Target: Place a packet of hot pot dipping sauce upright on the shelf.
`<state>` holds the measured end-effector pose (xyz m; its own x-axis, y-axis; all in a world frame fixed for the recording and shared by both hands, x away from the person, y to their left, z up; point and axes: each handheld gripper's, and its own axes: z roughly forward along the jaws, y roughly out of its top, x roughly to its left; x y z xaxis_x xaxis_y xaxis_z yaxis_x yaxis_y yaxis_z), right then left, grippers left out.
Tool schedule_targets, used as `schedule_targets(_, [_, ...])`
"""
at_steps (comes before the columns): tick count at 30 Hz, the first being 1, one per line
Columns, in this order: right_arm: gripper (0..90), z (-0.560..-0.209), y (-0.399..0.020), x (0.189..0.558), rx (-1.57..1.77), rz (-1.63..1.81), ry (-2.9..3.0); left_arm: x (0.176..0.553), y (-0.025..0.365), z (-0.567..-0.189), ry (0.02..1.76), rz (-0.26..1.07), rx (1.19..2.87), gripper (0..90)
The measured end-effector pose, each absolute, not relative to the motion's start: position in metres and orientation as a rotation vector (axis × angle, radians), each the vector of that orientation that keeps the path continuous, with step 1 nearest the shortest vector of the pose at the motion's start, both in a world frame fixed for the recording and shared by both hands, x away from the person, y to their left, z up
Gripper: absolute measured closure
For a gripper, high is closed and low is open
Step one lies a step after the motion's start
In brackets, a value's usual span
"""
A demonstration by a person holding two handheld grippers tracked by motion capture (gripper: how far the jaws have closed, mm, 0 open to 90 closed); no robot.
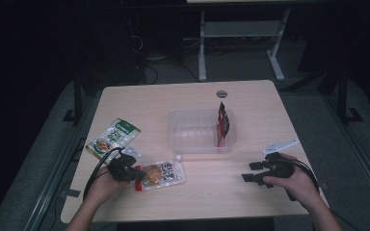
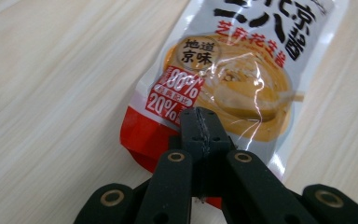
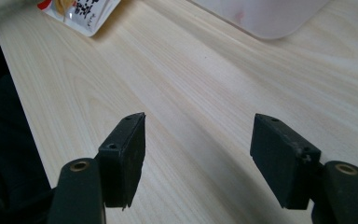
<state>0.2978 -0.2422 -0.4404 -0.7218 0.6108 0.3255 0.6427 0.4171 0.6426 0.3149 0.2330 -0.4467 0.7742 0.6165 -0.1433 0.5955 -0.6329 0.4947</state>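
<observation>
Shut left gripper (image 2: 200, 126) over sauce pouch (image 2: 233, 70), tub (image 1: 195, 132) beyond

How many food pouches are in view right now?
3: a green pouch on the table's left, an orange sauce pouch under the left gripper, and a red-and-black pouch standing in the clear plastic tub. None seems hidden.

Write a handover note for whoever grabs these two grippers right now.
Left gripper: jaws shut on the red bottom edge of the sauce pouch, which lies flat on the table.
Right gripper: open, empty, over bare table.
Done: one red packet stands in the clear tub.
Left: likely the sauce pouch, then the green packet, both outside the tub.
</observation>
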Motion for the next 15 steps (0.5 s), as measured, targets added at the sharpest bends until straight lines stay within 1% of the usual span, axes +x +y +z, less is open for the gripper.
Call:
schedule_targets(2, [35.8, -0.441, -0.241, 0.298, -1.162, -1.194, -2.605, 0.315, 0.223, -0.447, 0.868, 0.056, 2.455, 90.0])
schedule_targets(4, [39.4, -0.442, -0.240, 0.297, -1.150, -1.183, -2.624, 0.314, 0.213, -0.447, 0.841, 0.050, 2.461, 90.0])
schedule_targets(10, [40.9, -0.442, -0.239, 0.295, -1.209, -1.169, -2.657, 0.313, 0.188, -0.448, 0.762, 0.050, 2.484, 90.0])
schedule_targets(13, [47.3, -0.443, -0.238, 0.293, -1.163, -1.157, -2.656, 0.314, 0.178, -0.448, 0.717, 0.044, 2.501, 90.0])
schedule_targets(15, [48.5, -0.443, -0.237, 0.293, -1.148, -1.142, -2.653, 0.314, 0.170, -0.448, 0.711, 0.037, 2.492, 90.0])
